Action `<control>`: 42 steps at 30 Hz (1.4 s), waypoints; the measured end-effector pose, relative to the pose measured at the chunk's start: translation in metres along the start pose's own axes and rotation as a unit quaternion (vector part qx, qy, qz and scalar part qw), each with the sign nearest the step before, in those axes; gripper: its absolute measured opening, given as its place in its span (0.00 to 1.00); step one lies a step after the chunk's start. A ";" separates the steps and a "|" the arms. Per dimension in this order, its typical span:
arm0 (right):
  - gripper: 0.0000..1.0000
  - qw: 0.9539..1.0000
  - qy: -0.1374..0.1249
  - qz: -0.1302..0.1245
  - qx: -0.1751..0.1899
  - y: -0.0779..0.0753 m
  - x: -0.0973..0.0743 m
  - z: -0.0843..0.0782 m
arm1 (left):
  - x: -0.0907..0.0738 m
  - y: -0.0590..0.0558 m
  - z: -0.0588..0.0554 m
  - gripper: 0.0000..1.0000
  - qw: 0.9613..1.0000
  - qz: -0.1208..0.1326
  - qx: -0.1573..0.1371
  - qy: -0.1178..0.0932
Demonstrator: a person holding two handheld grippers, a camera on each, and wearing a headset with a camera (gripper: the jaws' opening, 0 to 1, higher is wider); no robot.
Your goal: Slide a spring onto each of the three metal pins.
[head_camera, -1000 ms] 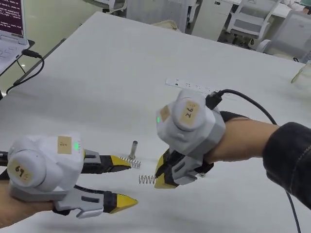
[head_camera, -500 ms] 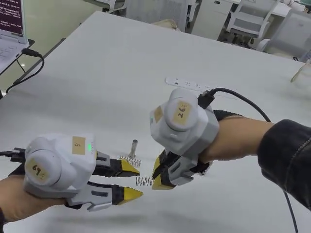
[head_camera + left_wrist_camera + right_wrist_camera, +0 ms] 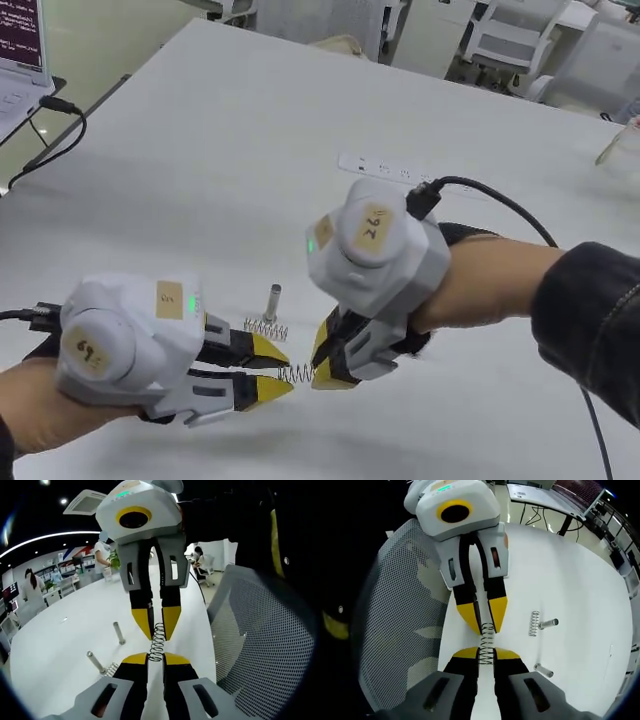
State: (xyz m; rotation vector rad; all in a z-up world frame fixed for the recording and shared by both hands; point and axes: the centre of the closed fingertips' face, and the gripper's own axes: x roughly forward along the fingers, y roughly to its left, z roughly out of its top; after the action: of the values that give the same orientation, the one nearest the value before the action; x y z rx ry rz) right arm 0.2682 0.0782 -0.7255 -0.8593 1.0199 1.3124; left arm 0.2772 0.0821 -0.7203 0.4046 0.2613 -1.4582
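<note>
A small wire spring (image 3: 297, 374) is stretched between both grippers just above the white table (image 3: 200, 180). My right gripper (image 3: 322, 370) is shut on its right end, and my left gripper (image 3: 277, 370) has closed on its left end. In the left gripper view the spring (image 3: 157, 642) runs from my own jaws up to the right gripper (image 3: 160, 625). The right gripper view shows the spring (image 3: 486, 642) reaching the left gripper (image 3: 483, 617). One metal pin (image 3: 271, 301) stands upright behind the grippers, with a second spring (image 3: 265, 328) lying at its base. Two pins (image 3: 119, 633) (image 3: 94, 661) stand left of the jaws.
A white power strip (image 3: 385, 173) lies further back on the table, and a black cable (image 3: 520, 215) runs from the right gripper. A laptop (image 3: 20, 50) sits at the far left. A grey mesh chair (image 3: 260, 645) is at the table's near edge.
My left gripper has moved right to the spring's free end and its jaws have closed from wide open onto it. The right gripper has held the spring almost still.
</note>
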 end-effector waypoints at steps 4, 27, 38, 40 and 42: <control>0.08 1.000 -0.013 0.000 0.002 0.001 -0.001 0.001 | -0.002 -0.001 0.002 0.03 1.000 -0.005 -0.005 -0.004; 0.08 0.999 -0.037 -0.010 0.007 0.000 -0.008 0.006 | -0.004 0.000 0.001 0.02 1.000 -0.008 -0.019 -0.005; 0.08 0.998 -0.058 -0.015 0.001 0.004 -0.015 0.024 | -0.005 -0.001 0.000 0.02 1.000 -0.006 -0.023 0.000; 0.08 0.998 -0.060 -0.017 -0.003 0.004 -0.017 0.027 | -0.005 0.000 0.001 0.02 1.000 -0.005 -0.023 -0.001; 0.08 0.998 -0.060 -0.017 -0.003 0.004 -0.018 0.029 | -0.005 -0.001 0.001 0.02 1.000 -0.007 -0.024 -0.003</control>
State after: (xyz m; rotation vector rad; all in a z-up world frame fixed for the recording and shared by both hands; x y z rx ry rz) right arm 0.2678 0.0993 -0.6987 -0.7895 0.9030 1.3227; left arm 0.2758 0.0857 -0.7172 0.3605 0.2945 -1.4630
